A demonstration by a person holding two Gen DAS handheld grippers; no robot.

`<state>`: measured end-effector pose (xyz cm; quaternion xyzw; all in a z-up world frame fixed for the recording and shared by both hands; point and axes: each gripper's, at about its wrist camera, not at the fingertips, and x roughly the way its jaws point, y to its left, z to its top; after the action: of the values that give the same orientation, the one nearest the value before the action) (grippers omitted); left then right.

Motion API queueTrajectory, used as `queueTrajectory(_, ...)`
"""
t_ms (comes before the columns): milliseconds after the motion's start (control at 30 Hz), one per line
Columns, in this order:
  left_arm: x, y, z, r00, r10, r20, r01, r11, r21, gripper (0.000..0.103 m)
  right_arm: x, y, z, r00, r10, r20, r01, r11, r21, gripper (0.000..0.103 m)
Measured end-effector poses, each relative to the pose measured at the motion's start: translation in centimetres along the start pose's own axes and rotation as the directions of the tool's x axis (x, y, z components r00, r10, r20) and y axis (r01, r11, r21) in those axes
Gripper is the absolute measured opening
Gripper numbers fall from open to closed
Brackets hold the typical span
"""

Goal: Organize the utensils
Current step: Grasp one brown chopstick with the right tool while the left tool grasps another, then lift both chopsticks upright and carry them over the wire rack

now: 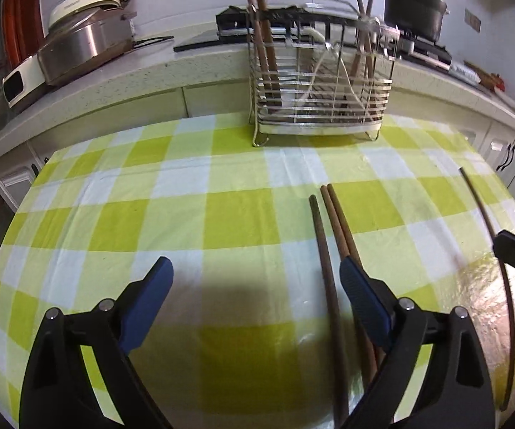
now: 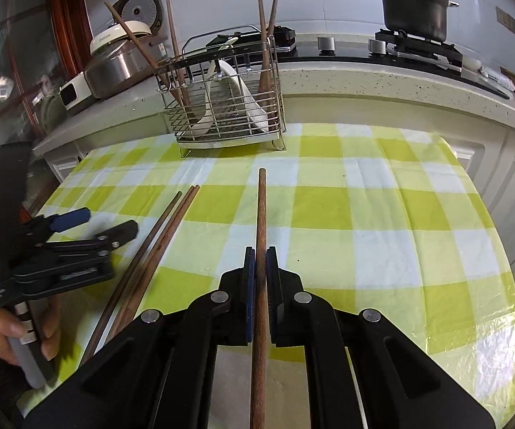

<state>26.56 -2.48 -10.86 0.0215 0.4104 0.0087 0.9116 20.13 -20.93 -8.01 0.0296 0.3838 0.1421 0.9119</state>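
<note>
Right gripper (image 2: pixel 260 250): jaws closed on one wooden chopstick (image 2: pixel 260 214), tip aimed at 12 o'clock toward the wire utensil rack (image 2: pixel 221 107) for insertion. Left gripper (image 1: pixel 254 271): jaws wide open, empty, poised beside three loose chopsticks (image 1: pixel 329 250) lying on the desk (image 1: pixel 114 214), at 1 o'clock.
</note>
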Motion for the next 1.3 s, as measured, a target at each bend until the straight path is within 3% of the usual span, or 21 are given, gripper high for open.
queueTrajectory(267,2.1,-1.3,0.3,0.998,0.017,-0.067,-0.015,1.0,0.022,0.086,0.0,-0.8,0.0,1.0,0.028,0.0,-0.028,1.0,0.013,0.007)
queueTrajectory(433,2.5,-0.6,0.4,0.996,-0.002,-0.085,-0.001,1.0,-0.026,0.082,-0.2,-1.0,-0.1,0.999,0.04,0.003,-0.04,0.999,0.013,0.007)
queueTrajectory(567,2.1,-1.1,0.3,0.997,-0.02,-0.07,0.021,1.0,0.01,0.063,-0.3,-1.0,-0.1,0.999,0.039,0.002,-0.039,0.999,0.011,0.007)
queueTrajectory(633,1.7,-1.8,0.1,0.997,-0.043,-0.058,0.046,0.998,0.048,0.044,-0.4,-0.9,0.0,0.999,0.037,0.005,-0.037,0.999,0.01,0.007)
queueTrajectory(667,1.5,-2.2,0.0,0.998,-0.044,-0.053,0.047,0.997,0.064,0.028,-0.5,-0.9,0.0,0.999,0.035,0.005,-0.035,0.999,0.008,0.007)
queueTrajectory(700,1.4,-2.5,-0.1,0.998,-0.042,-0.05,0.046,0.996,0.08,0.018,-0.5,-0.8,0.1,0.999,0.033,0.007,-0.033,0.999,0.007,0.007)
queueTrajectory(767,1.2,-3.1,-0.3,0.998,-0.043,-0.048,0.048,0.994,0.103,0.008,-0.7,-0.6,0.2,0.999,0.031,0.009,-0.031,1.0,0.003,0.007)
queueTrajectory(1100,-0.2,-0.6,-1.3,0.991,-0.127,-0.048,0.13,0.99,0.057,0.005,-1.6,0.7,0.8,0.999,0.024,0.024,-0.024,1.0,-0.011,0.007)
queueTrajectory(1300,-3.7,1.4,-0.7,0.987,-0.16,0.011,0.159,0.986,0.039,0.005,-2.2,1.5,1.4,0.999,0.022,0.033,-0.022,1.0,-0.017,0.007)
